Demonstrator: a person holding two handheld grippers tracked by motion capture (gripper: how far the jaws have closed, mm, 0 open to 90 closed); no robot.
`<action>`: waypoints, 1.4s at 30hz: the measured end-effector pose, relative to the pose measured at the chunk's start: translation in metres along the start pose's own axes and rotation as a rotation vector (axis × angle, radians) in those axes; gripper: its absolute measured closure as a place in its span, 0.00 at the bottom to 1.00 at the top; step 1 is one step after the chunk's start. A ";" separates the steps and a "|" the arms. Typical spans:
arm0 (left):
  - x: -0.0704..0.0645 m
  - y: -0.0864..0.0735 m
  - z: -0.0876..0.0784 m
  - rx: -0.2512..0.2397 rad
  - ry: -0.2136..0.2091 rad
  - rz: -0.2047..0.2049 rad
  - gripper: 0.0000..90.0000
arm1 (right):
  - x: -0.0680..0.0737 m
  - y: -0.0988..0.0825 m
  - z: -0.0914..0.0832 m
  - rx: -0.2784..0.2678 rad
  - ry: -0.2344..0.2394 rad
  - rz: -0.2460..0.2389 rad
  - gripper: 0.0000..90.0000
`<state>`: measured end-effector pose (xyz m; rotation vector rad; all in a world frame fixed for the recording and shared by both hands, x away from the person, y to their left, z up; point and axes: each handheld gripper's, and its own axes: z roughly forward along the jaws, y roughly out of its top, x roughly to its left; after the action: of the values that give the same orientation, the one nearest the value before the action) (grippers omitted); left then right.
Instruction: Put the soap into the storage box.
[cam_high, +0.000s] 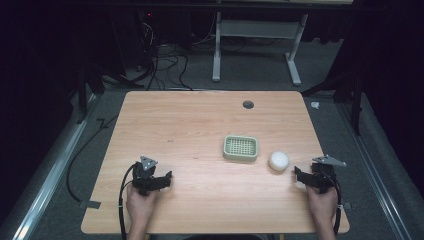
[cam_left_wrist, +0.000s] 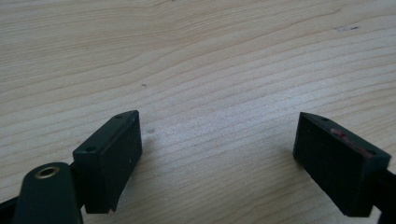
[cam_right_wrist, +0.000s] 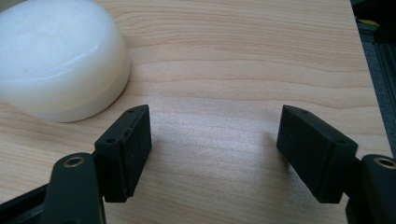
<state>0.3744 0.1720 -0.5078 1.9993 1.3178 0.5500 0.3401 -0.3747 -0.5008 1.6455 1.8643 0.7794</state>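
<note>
A round white soap bar (cam_high: 278, 161) lies on the wooden table (cam_high: 200, 130), just right of a pale green slatted soap dish (cam_high: 240, 148). My right gripper (cam_high: 299, 176) rests low at the table's right front, a little right of the soap, jaws open and bare. Through the right gripper view the soap (cam_right_wrist: 56, 58) sits up and to the left of the open right gripper (cam_right_wrist: 215, 135), apart from it. My left gripper (cam_high: 165, 179) lies at the left front, open. Bare wood fills the gap of the left gripper (cam_left_wrist: 217, 140).
A dark round cable hole (cam_high: 248, 104) sits near the table's far edge. The table's right edge (cam_right_wrist: 369, 79) runs close beside my right gripper. Cables and a white desk frame (cam_high: 255, 40) stand on the floor beyond the table.
</note>
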 end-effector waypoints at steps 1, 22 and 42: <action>0.000 0.000 0.000 -0.001 0.001 0.000 0.18 | 0.000 0.000 0.000 -0.001 0.001 -0.001 0.30; 0.000 0.000 -0.001 0.003 0.001 -0.002 0.18 | 0.001 0.000 0.000 0.002 0.004 0.003 0.30; 0.000 0.000 -0.001 0.003 0.001 -0.002 0.18 | 0.007 -0.005 -0.021 -0.063 0.066 0.008 0.29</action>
<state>0.3736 0.1723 -0.5076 1.9999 1.3221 0.5489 0.3211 -0.3702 -0.4898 1.6066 1.8593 0.8967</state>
